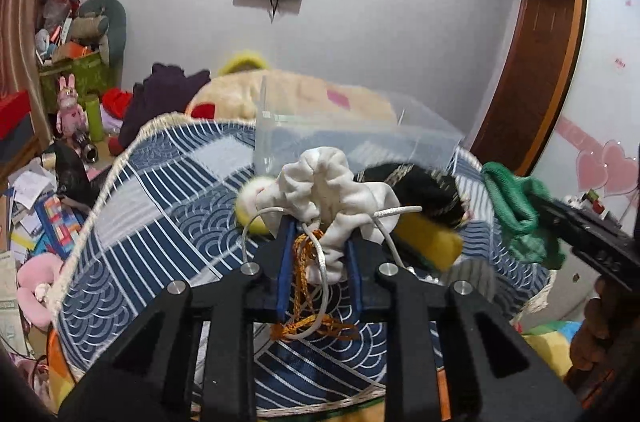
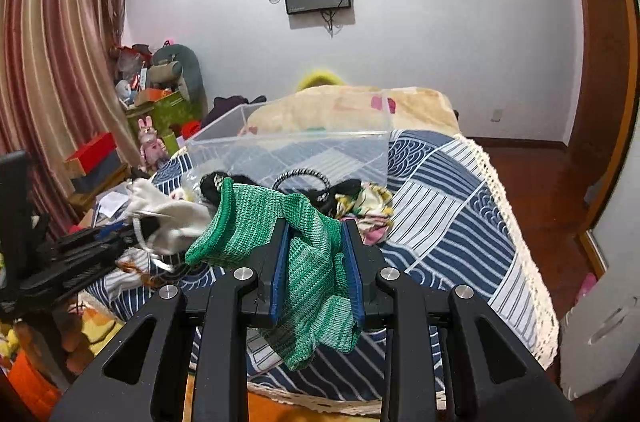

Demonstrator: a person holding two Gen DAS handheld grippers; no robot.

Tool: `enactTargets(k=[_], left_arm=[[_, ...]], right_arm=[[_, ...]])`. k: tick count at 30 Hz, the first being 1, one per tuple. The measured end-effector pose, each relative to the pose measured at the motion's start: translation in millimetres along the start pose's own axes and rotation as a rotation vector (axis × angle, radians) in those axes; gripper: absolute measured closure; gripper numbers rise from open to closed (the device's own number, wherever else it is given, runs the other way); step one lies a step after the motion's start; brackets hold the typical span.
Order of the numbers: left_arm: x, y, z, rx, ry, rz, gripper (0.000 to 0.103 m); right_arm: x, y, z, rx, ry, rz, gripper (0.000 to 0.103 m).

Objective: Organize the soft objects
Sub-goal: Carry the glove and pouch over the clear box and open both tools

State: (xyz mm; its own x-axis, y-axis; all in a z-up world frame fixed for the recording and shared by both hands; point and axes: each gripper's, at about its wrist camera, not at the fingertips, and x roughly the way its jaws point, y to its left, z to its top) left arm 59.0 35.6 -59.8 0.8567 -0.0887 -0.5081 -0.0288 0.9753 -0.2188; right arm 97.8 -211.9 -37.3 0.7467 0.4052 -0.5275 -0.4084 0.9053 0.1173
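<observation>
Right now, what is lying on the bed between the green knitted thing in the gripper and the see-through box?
In the right wrist view, a black-and-white hair band, black fabric and flowery cloth lie between the green knit and clear box.

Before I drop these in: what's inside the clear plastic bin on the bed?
Nothing visible inside the clear plastic bin; the blue-and-white patterned bedspread shows through its walls. The green knitted cloth and black hair bands cover its near bottom edge.

Both wrist views toward clear bin (image 1: 352, 138)
</observation>
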Motion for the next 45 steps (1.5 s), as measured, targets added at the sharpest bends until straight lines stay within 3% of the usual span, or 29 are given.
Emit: enactTargets(k=[8, 19, 24, 33, 45], left_arm=[[-28.0, -1.6, 37.8, 0.011, -0.115, 0.009, 0.08], [-9.6, -15.6, 79.8, 0.05, -0.174, 0.031, 0.08], [16.6, -14.1, 87.7, 0.049, -0.151, 0.078, 0.08], [75.8, -7.0, 97.9, 0.032, -0.038, 0.055, 0.08], [120.4, -12.9, 101.9, 0.045, 0.054, 0.053, 0.08]], right_arm=[[-9.2, -4.5, 20.2, 0.006, -0.062, -0.017, 0.079], [6.3, -1.4, 62.2, -0.006, -0.154, -0.046, 0.079], [20.9, 1.2, 77.0, -0.006, -0.168, -0.052, 0.079], [56.7, 2.4, 92.8, -0.023, -0.135, -0.076, 0.079], [127.1, -0.6, 88.0, -0.039, 0.066, -0.137, 0.079]])
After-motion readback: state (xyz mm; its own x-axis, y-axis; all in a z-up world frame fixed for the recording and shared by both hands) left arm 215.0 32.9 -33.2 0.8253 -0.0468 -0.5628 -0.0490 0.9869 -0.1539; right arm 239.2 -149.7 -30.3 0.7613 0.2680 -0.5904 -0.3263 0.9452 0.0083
